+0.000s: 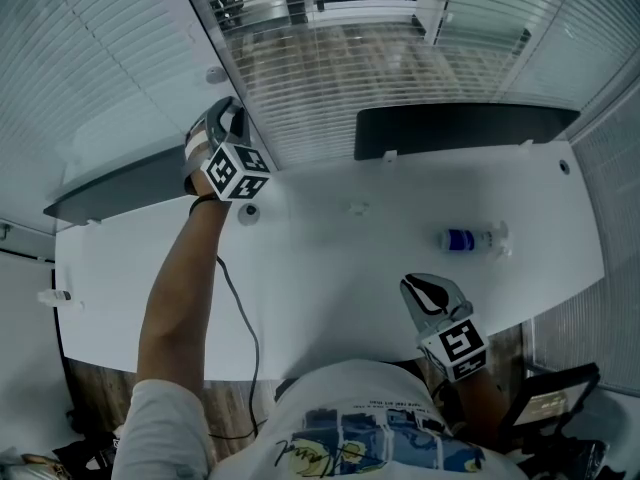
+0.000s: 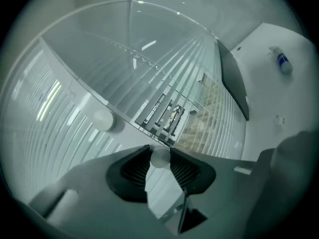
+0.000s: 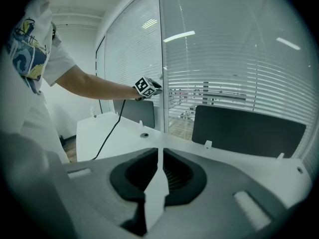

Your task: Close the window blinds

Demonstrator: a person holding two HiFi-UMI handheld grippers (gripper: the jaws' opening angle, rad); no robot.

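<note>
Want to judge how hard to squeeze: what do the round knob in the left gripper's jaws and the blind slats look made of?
Round knob: probably hard plastic, white and smooth with a dull sheen.
Blind slats: thin, even, pale strips with a light gloss, so likely painted aluminium or plastic; the look leaves that open.

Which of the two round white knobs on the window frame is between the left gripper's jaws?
The lower round white knob, nearer the white desk; the other knob, higher up, stands free.
</note>
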